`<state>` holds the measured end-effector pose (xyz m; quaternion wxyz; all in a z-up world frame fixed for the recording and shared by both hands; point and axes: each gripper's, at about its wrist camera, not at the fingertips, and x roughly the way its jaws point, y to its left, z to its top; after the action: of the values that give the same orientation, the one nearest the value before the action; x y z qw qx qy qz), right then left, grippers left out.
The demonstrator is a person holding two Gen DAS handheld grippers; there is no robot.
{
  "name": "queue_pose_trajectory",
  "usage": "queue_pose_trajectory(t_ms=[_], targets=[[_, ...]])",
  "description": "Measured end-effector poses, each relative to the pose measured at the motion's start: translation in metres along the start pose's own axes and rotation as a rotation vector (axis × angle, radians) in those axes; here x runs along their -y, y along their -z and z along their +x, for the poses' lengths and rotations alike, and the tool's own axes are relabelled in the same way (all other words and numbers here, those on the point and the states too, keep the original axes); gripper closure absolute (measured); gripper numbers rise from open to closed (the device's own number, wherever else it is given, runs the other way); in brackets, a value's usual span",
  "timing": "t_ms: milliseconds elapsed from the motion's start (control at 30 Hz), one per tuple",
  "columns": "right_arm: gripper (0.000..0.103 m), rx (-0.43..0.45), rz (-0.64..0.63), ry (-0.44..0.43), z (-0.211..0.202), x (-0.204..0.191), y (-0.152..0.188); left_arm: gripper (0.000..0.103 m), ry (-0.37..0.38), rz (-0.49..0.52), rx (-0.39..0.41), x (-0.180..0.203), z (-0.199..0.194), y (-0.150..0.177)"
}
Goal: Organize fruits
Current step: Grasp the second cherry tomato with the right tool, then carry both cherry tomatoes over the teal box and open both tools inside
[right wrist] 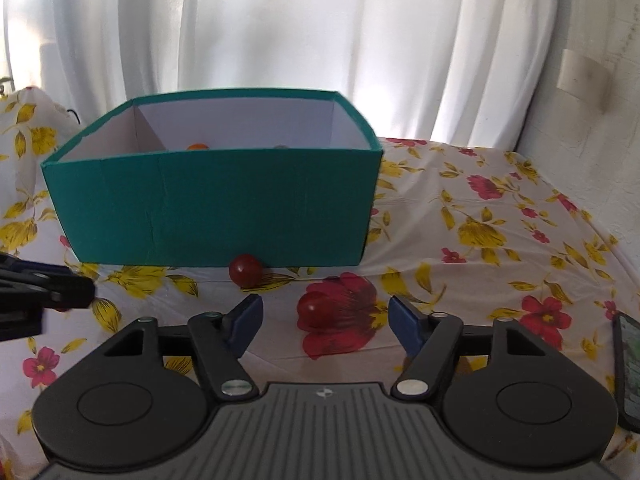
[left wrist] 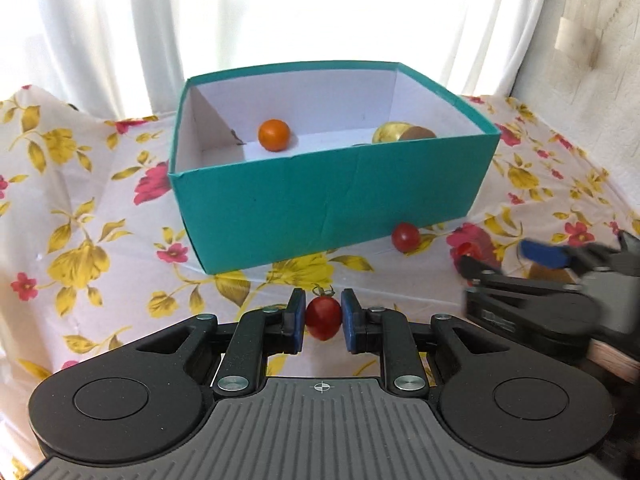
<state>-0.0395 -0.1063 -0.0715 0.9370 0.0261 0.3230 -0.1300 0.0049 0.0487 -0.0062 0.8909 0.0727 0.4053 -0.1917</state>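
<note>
The left gripper (left wrist: 323, 317) has its blue-padded fingers (left wrist: 297, 317) pressed narrow against a small red stemmed cherry tomato (left wrist: 322, 316), gripped low over the floral-print cloth on the desk (left wrist: 100, 232), just in front of the teal cardboard box with the white lining (left wrist: 320, 200). The right gripper (right wrist: 326, 322) hangs with fingers spread wide around a second red tomato (right wrist: 316, 310) sitting on a red flower print; nothing is clamped yet. A third red tomato (right wrist: 245, 269) rests on the cloth, touching or nearly touching the box's front wall.

The risks: that held tomato is smooth and soft, so too hard a squeeze could split it and too light a one could let it roll out on the lift over the wall. The two grippers are near each other, and a clash looks possible.

Inside the box, a round orange fruit (left wrist: 274, 135) shows clearly, but the yellowish item (left wrist: 394, 133) beside it is half hidden by the rim. A dark phone-like object (right wrist: 628, 368) is cut off at the right edge. The right gripper is blurred in the left wrist view.
</note>
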Motion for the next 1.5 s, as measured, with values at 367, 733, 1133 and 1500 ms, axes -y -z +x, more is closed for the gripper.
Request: queue_pose_trajectory(t_ms=[367,733,1133,1500], targets=[[0.068,-0.08,0.004,-0.014,0.041,-0.002,-0.001,0.081,-0.038,-0.061,0.002,-0.012,-0.006,0.0],[0.077,-0.02,0.008,-0.048,0.014,-0.002,-0.004,0.081,-0.053,-0.072,0.063,-0.012,-0.026,-0.013],[0.077,0.102,0.005,-0.111,-0.055,-0.003,-0.046,0.081,-0.108,-0.101,0.12,-0.023,-0.013,-0.086],[0.077,0.16,-0.019,-0.086,-0.056,-0.002,-0.093,0.081,-0.143,-0.141,0.032,-0.038,0.059,-0.117]])
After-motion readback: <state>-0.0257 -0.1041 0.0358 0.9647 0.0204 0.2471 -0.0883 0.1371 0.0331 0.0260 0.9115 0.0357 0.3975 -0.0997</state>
